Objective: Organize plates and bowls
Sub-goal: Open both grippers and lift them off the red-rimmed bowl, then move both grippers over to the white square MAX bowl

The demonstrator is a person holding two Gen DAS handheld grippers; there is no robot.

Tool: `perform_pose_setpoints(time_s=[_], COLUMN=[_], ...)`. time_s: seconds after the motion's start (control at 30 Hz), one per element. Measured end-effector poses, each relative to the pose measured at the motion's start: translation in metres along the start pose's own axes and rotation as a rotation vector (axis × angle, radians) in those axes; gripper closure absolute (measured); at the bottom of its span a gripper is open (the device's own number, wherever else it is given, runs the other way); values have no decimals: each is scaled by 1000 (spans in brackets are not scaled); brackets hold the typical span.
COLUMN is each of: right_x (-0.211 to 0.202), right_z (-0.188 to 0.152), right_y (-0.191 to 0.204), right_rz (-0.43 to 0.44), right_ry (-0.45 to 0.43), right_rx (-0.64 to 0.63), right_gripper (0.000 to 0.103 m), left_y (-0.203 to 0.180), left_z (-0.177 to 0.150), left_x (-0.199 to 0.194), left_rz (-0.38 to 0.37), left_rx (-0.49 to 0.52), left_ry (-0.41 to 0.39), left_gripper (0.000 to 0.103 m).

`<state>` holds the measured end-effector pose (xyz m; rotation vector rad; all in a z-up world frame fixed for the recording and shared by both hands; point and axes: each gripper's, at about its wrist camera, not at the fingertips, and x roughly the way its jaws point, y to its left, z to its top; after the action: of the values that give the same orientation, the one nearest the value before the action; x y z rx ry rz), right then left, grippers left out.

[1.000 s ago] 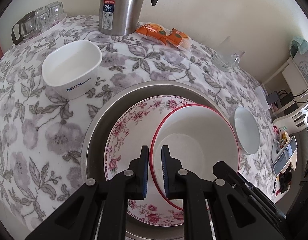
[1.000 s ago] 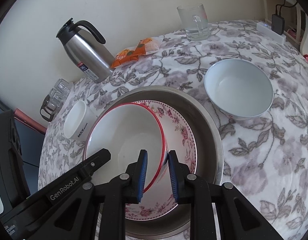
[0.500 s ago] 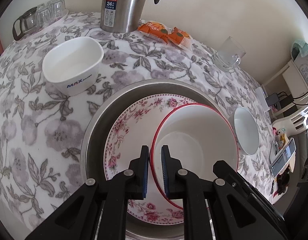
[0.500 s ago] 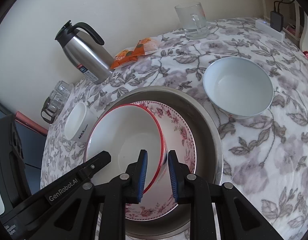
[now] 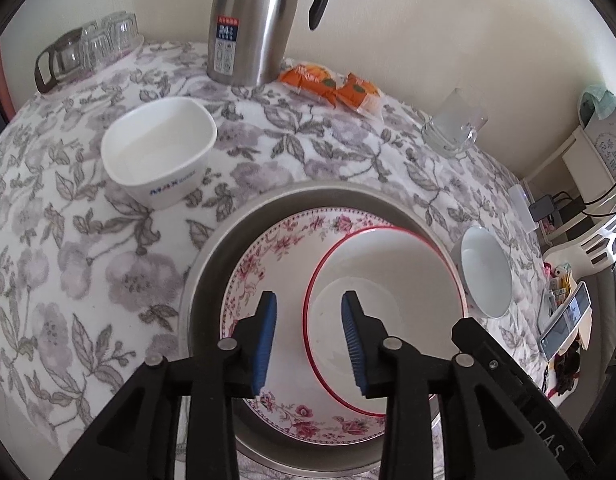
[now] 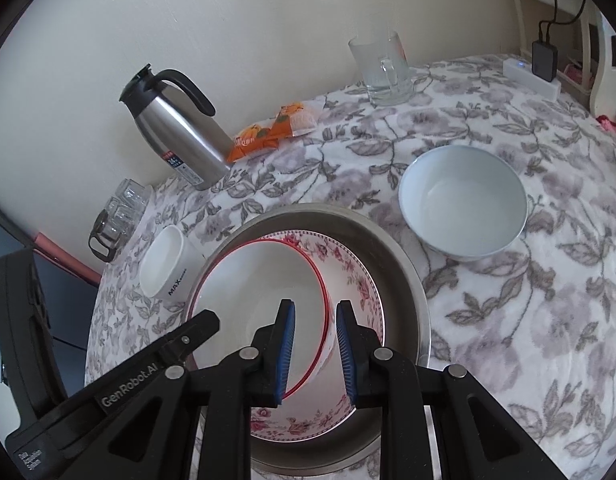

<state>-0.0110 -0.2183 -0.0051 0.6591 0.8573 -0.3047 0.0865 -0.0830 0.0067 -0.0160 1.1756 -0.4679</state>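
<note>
A white bowl with a red rim sits on a pink-flowered plate inside a steel basin. My left gripper straddles the bowl's left rim; its jaws are opening, and the blue pads stand clear of the rim on both sides. My right gripper is shut on the bowl's right wall, one pad inside and one outside. In the right wrist view, one finger of the left gripper shows at the lower left.
A square white bowl stands left of the basin and a round white bowl to its right. Along the wall are a steel thermos, orange snack packets, a glass mug and small glasses.
My left gripper's jaws have spread apart and let go of the bowl's rim. The right gripper keeps its hold, and the bowl has stayed put.
</note>
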Motion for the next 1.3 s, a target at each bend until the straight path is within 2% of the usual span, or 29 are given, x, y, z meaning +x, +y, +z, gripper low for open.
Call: perform_pose_setpoints(time_s=[0.07, 0.13, 0.3, 0.37, 0.4, 0.5, 0.53, 0.63, 0.73, 0.8, 0.87, 0.9, 1.03, 1.3], right_x=[2, 3, 1, 0, 0, 1, 0, 0, -1, -1, -1, -1, 0, -5], right_z=[0, 1, 1, 2, 2, 2, 3, 3, 3, 3, 3, 3, 3, 4], right_y=[1, 1, 0, 1, 1, 2, 2, 1, 0, 0, 0, 1, 4, 16], right_rz=[-11, -20, -63, -67, -69, -85, -87, -99, -105, -110, -115, -116, -116, -117], right_ry=[5, 9, -4, -9, -10, -15, -16, -25, -36, -41, -46, -48, -53, -102], right_rx=[-8, -10, -24, -32, -35, -45, -46, -46, -46, -48, -53, -55, -56, -73], right_gripper=[79, 74, 49, 42, 37, 32, 30, 16, 13, 5, 0, 0, 0, 0], left_y=[0, 2, 7, 8, 8, 9, 11, 16, 23, 27, 32, 34, 41, 58], left_z=[0, 1, 0, 0, 0, 0, 1, 1, 2, 3, 3, 4, 6, 11], left_x=[-2, -4, -1, -2, -2, -4, -4, -5, -7, -8, -9, -9, -12, -21], left_rz=[12, 27, 47, 56, 65, 87, 90, 113, 155, 179, 212, 235, 289, 326], left_rx=[2, -1, -19, -24, -25, -31, -38, -59, -82, -95, -106, -109, -107, -141], left_ry=[-10, -16, -7, -12, -17, -30, -35, -49, -71, -83, -91, -95, -111, -136], left_gripper=[62, 58, 57, 52, 44, 28, 26, 19, 19, 18, 13, 8, 8, 8])
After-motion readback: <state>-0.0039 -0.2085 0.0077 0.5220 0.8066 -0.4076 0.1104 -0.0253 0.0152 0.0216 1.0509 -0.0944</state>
